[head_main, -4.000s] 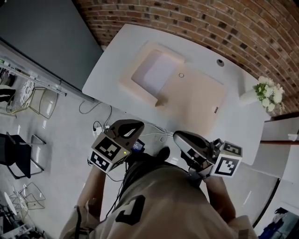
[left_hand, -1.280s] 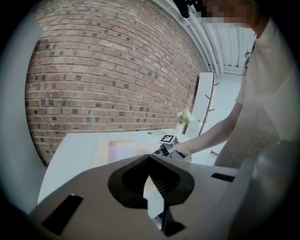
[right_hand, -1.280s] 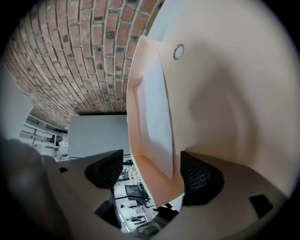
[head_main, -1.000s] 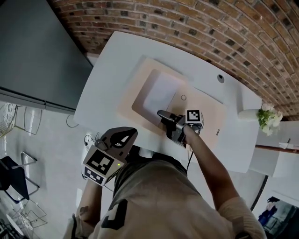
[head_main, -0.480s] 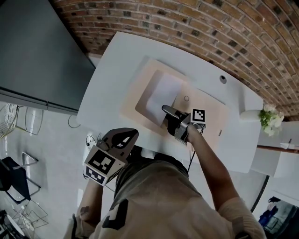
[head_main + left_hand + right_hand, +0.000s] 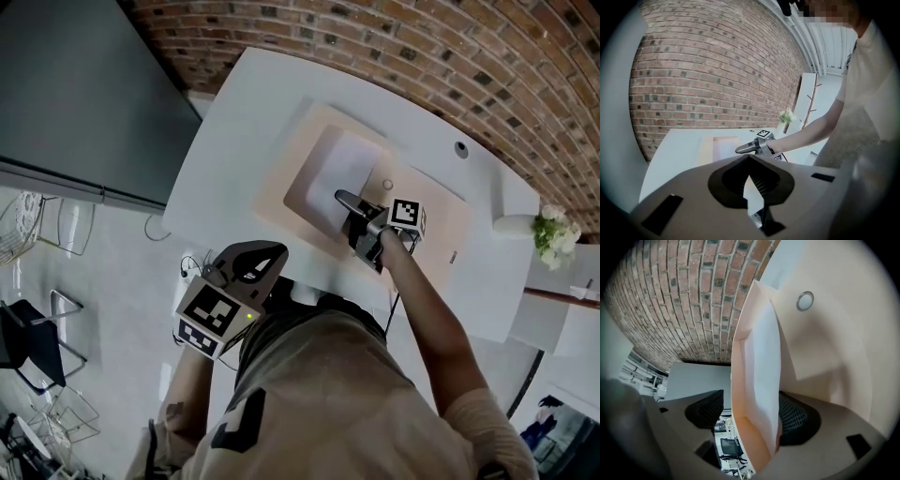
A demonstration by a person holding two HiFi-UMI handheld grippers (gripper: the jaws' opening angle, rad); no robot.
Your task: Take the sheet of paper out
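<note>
Sheet of paper (image 6: 761, 371) and envelope (image 6: 820, 348) edge stand between the spread jaws of the right tool (image 6: 750, 411); left tool (image 6: 749, 161) is pressed together, empty.

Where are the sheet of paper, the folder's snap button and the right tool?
sheet of paper (image 6: 761, 362), right gripper view, middle of its white face.
snap button (image 6: 805, 301), right gripper view, centre of the round metal ring.
right tool (image 6: 343, 200), head view, midway between its tips.
</note>
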